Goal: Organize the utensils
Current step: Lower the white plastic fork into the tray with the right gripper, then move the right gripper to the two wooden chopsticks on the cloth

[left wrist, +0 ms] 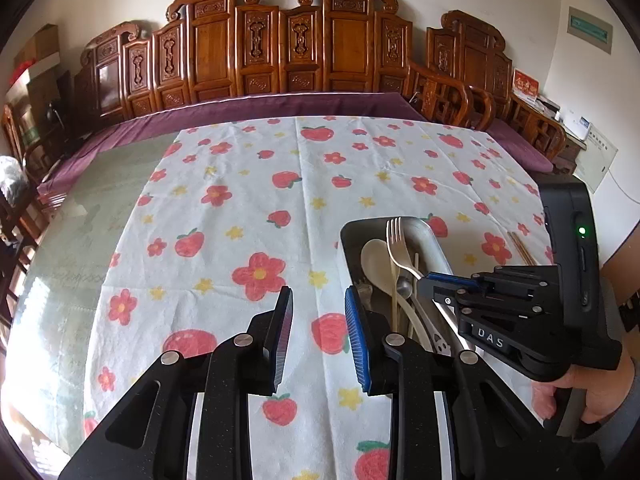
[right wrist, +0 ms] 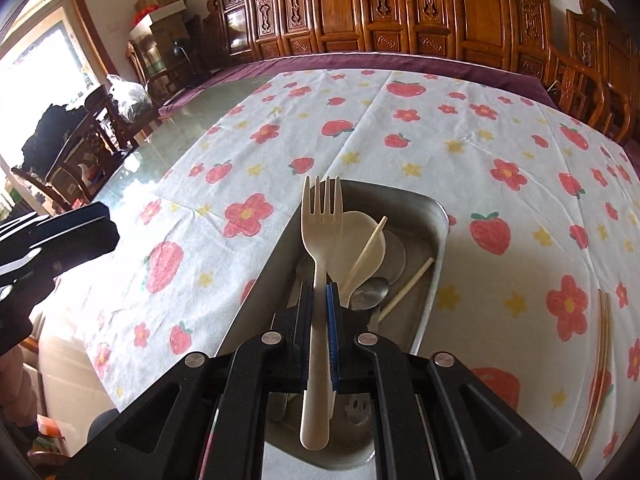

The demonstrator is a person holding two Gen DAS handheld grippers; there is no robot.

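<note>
A metal tray (right wrist: pixel 436 216) lies on the flowered tablecloth and holds several utensils. Among them are a cream spoon (right wrist: pixel 356 236), a small metal spoon (right wrist: pixel 370 292) and pale chopsticks (right wrist: pixel 412 280). My right gripper (right wrist: pixel 319 292) is shut on the handle of a cream fork (right wrist: pixel 322 216), tines pointing away, above the tray. In the left wrist view the fork (left wrist: pixel 396 240) and right gripper (left wrist: pixel 426 280) hang over the tray (left wrist: pixel 360 226). Left of the tray, my left gripper (left wrist: pixel 319 300) stands open over the cloth with nothing between its fingers.
A pair of brown chopsticks (right wrist: pixel 604 340) lies on the cloth right of the tray, also seen as chopsticks (left wrist: pixel 522 246). A hand (left wrist: pixel 592 396) grips the right tool. Bare glass tabletop (left wrist: pixel 100 200) lies left of the cloth. Carved wooden chairs (left wrist: pixel 280 52) line the far side.
</note>
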